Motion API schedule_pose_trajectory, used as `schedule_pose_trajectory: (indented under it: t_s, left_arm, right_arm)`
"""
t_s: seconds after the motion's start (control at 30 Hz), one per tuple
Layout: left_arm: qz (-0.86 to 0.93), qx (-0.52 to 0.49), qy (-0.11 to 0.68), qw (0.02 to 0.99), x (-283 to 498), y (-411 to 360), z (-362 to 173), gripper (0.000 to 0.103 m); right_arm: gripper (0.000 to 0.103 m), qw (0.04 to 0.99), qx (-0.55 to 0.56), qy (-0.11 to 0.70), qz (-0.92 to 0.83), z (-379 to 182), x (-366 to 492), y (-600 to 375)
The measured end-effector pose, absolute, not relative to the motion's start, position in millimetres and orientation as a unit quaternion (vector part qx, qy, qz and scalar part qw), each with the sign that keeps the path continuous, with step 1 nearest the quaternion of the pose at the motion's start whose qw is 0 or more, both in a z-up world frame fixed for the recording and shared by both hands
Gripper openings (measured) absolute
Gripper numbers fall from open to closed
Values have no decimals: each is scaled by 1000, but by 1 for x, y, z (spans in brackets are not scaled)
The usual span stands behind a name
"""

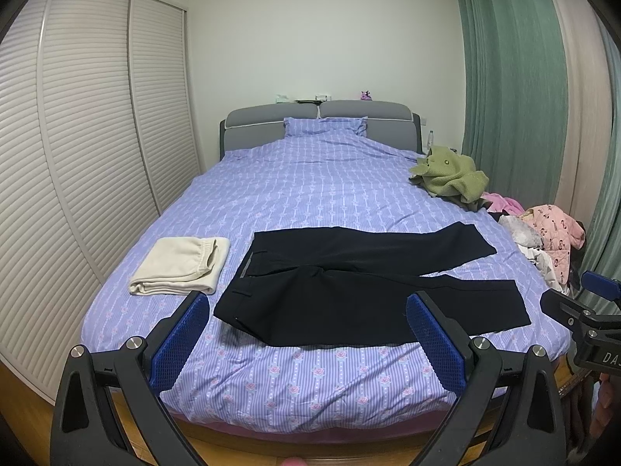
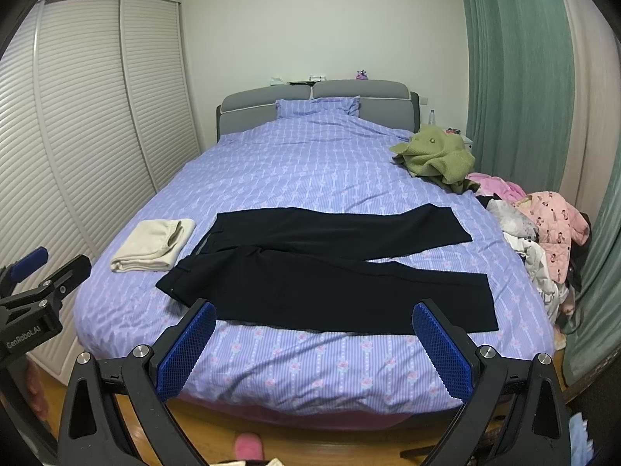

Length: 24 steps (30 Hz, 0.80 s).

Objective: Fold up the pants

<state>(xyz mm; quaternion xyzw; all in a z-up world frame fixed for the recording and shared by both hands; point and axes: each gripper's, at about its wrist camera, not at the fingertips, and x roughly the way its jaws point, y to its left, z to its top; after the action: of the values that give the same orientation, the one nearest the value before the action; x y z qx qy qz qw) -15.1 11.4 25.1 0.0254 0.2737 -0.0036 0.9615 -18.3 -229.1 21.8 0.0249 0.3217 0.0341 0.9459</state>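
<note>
Black pants flat on bed, both grippers wide open (empty), pink slipper only in right view

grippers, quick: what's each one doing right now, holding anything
Left tool: open, holding nothing, off the black pants.
Right tool: open, holding nothing, also short of the pants.

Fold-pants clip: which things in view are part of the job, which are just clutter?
Job:
- black pants, spread flat on the bed, unfolded
- left tongs, open, short of the bed edge
- right tongs, open, also empty

Lying about:
- folded cream garment, left of the pants
- green sweater
- pink clothes pile at the bed's right edge
- pillow
</note>
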Motion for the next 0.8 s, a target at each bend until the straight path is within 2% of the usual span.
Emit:
schedule_pose_trajectory:
  t_s: [0.8]
  left_arm:
    - [20,25,313,949,10,22,4,103]
  right_arm:
    - [103,928,27,368,53,-4,10,-220]
